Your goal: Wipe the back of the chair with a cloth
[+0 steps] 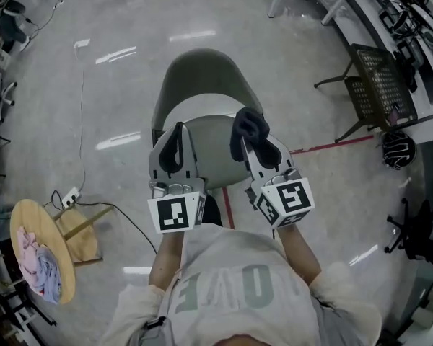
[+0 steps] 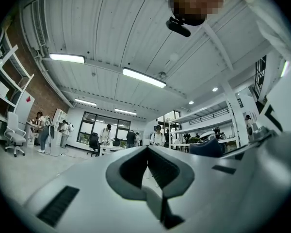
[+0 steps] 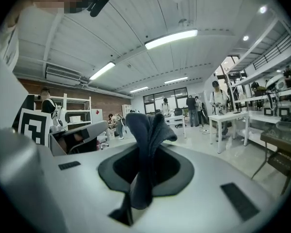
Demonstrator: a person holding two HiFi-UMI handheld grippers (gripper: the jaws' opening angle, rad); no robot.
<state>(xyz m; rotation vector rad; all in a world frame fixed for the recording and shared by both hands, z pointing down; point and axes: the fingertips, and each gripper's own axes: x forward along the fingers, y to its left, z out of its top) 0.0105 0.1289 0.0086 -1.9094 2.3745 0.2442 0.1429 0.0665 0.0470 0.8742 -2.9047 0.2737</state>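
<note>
Chair [image 1: 202, 85] with a grey-green moulded shell stands on the glossy floor [image 1: 108, 85] directly in front of the person, its rounded back on the far side and its paler seat nearer. A strip of red floor tape [image 1: 332, 145] runs off to its right. Both grippers are held up over the near edge of the seat, clear of the shell. The left gripper [image 1: 177, 144] has its jaws closed together with nothing between them. The right gripper [image 1: 254, 141] is clamped on a dark cloth [image 1: 249, 125], pinched near its middle so that a bunched fold stands up past the tips and a tail hangs below. The cloth looks soft, light and limp, so it would likely need pressing flat against the surface to wipe well. The shell looks stiff and smooth, and the free gripper could probably steady it at the top rim.
</note>
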